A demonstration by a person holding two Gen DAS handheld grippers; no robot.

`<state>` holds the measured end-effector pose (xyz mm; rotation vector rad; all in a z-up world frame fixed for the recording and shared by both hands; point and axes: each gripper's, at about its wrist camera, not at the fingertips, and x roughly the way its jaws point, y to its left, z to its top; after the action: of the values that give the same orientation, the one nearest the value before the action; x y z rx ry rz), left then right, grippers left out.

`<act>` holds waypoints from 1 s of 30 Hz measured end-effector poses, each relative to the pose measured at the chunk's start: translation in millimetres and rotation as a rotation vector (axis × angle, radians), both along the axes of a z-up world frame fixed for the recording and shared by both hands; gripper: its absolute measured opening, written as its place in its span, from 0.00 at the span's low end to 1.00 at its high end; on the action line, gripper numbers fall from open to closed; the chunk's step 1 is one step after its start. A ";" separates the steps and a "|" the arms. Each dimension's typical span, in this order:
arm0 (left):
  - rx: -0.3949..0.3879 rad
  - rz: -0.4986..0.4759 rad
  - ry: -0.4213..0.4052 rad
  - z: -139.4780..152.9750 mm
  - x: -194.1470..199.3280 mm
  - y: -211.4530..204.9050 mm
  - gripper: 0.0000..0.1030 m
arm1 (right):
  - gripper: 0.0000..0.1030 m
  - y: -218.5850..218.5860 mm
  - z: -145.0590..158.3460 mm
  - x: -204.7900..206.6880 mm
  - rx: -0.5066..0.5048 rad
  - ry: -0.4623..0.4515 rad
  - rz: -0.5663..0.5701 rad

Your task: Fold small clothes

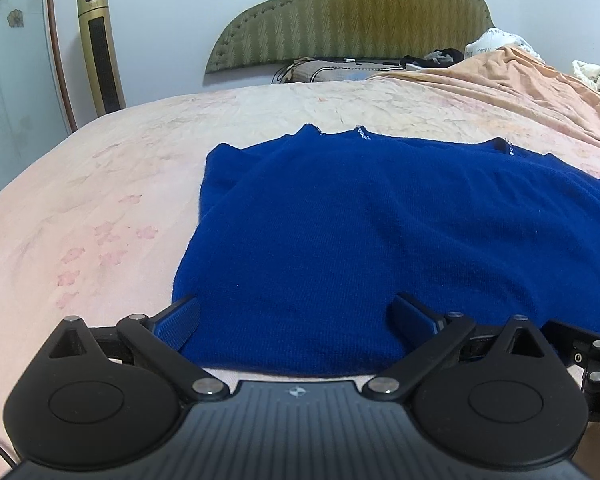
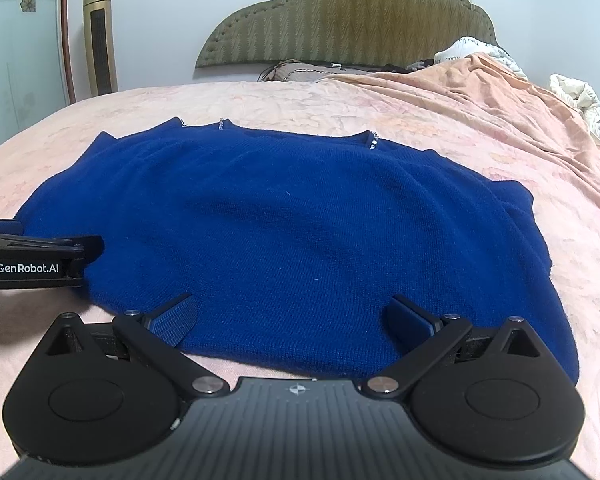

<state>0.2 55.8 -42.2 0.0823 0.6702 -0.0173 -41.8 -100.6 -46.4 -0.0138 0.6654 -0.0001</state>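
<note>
Both grippers hovered at the near hem of the blue knit sweater [image 2: 284, 232], which lay spread on the pink bedspread [image 1: 100, 184] with its neckline toward the headboard [image 1: 352, 20]. Left gripper [image 1: 296, 320] had its jaws wide apart with nothing pinched, its pads just over the hem; right gripper [image 2: 292, 316] stood equally wide and empty. Judging by the outline, the sleeves seemed already tucked in, making a rough rectangle, though the far edges looked uneven. What remained, probably, was folding the body hem-to-neck and tidying the bundle.
</note>
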 end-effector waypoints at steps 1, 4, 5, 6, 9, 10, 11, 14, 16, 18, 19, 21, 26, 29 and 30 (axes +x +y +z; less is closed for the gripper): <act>0.000 0.000 0.000 0.0 0.0 0.1 1.00 | 1.00 0.1 0.0 0.0 0.000 0.000 0.000; 0.004 -0.001 -0.003 0.1 -0.4 -0.6 1.00 | 1.00 1.3 0.4 0.8 -0.005 -0.001 0.000; 0.005 -0.001 -0.003 0.1 -0.4 -0.7 1.00 | 1.00 1.6 0.5 0.6 -0.008 -0.002 -0.001; 0.006 -0.002 -0.003 0.1 -0.6 -0.6 1.00 | 1.00 1.5 0.6 0.5 -0.010 -0.002 0.000; 0.009 -0.006 -0.006 0.3 -1.3 -0.9 1.00 | 1.00 1.3 0.9 0.4 -0.013 -0.003 -0.001; 0.009 -0.011 -0.008 0.7 -2.0 -0.7 1.00 | 1.00 0.8 0.9 0.3 -0.012 -0.003 -0.001; 0.008 -0.020 -0.013 1.5 -3.2 -0.1 1.00 | 1.00 1.4 1.0 0.1 -0.012 -0.003 0.000; 0.023 -0.074 -0.020 10.3 -5.3 0.7 1.00 | 0.98 -1.6 4.2 -2.7 0.017 -0.016 0.009; 0.048 -0.137 -0.006 20.5 -0.1 -2.1 1.00 | 0.97 -10.0 13.1 -5.8 0.061 -0.046 0.005; 0.049 -0.167 -0.024 31.4 6.7 -5.0 1.00 | 0.97 -25.4 26.4 -3.6 0.084 -0.091 -0.044; 0.051 -0.166 -0.041 37.8 11.3 -7.1 1.00 | 0.97 -34.6 32.6 0.8 0.087 -0.106 -0.071; 0.043 -0.167 -0.072 49.4 21.0 -11.5 1.00 | 0.97 -52.8 42.3 13.9 0.087 -0.115 -0.120; 0.049 -0.172 -0.067 59.1 53.3 -31.9 1.00 | 0.95 -92.5 50.2 66.6 0.065 -0.087 -0.167; 0.071 -0.163 -0.037 51.9 72.9 -44.8 1.00 | 0.95 -100.1 44.4 104.1 0.033 -0.017 -0.122; 0.075 -0.164 -0.027 49.0 77.6 -48.0 1.00 | 0.95 -98.0 42.7 113.3 0.017 -0.004 -0.095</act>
<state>77.8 7.8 6.8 0.2088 0.6359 -0.1483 71.5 -198.5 -3.7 0.0339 0.6617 -0.0862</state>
